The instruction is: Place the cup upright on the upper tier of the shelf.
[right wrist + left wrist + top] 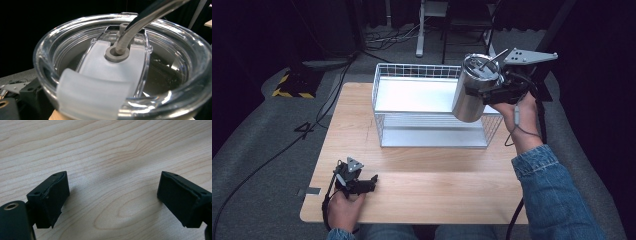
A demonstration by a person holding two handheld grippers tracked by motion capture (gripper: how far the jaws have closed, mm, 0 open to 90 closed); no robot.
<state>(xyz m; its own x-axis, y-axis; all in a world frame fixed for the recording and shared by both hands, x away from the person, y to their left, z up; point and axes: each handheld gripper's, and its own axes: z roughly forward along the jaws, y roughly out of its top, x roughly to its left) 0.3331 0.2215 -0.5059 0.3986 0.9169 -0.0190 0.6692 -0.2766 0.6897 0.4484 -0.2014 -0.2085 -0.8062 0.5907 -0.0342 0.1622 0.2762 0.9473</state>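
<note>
Dark curtains and grey carpet ring my pale wood table (422,185), where a wire basket (432,131) sits at the far edge. My right gripper (484,92) clamps a steel tumbler (472,100) aloft over the basket's right end, its clear lid (120,75) and straw (140,22) close up. My left gripper (371,181) rests near the front edge, jaws wide apart.

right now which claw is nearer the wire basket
Right. The right claw holds the steel cup in the air over the wire basket's right end; the left claw rests on the table, well short of it.
</note>
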